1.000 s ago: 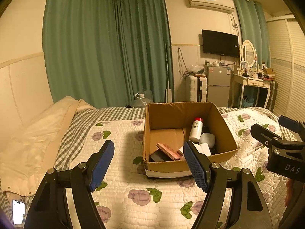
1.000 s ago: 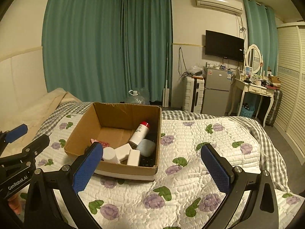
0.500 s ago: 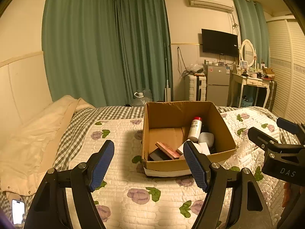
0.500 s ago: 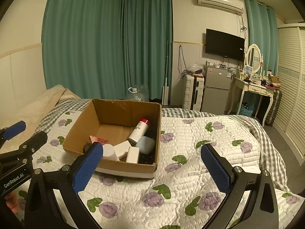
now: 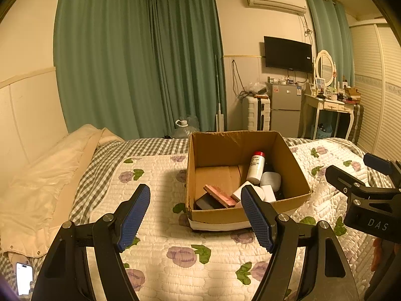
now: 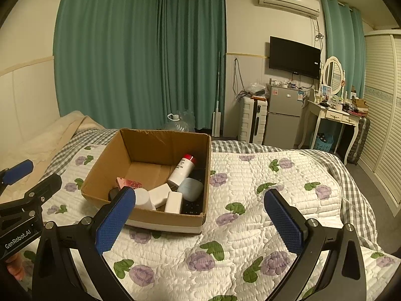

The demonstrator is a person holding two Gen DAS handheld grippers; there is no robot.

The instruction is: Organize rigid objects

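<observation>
1. Above the quilted floral bedspread (image 6: 250, 225), I am holding my left gripper (image 5: 195, 215) and right gripper (image 6: 200, 222) wide apart, gripping nothing.
2. Open quilt is lying right of the cardboard box (image 6: 150, 217).
3. "GenRobot.AI" and "DAS" are showing on the housings.
4. A red-capped white bottle (image 6: 181, 170) is leaning inside the box among blocky white items.

Each camera sits behind its own hand-held gripper, looking forward and slightly down across the bed (image 5: 175, 238). The left view has the cardboard box (image 5: 240, 215) near, ahead and rightward; the right view has that box (image 6: 160, 218) ahead and leftward. Both share it and the far wall.
</observation>
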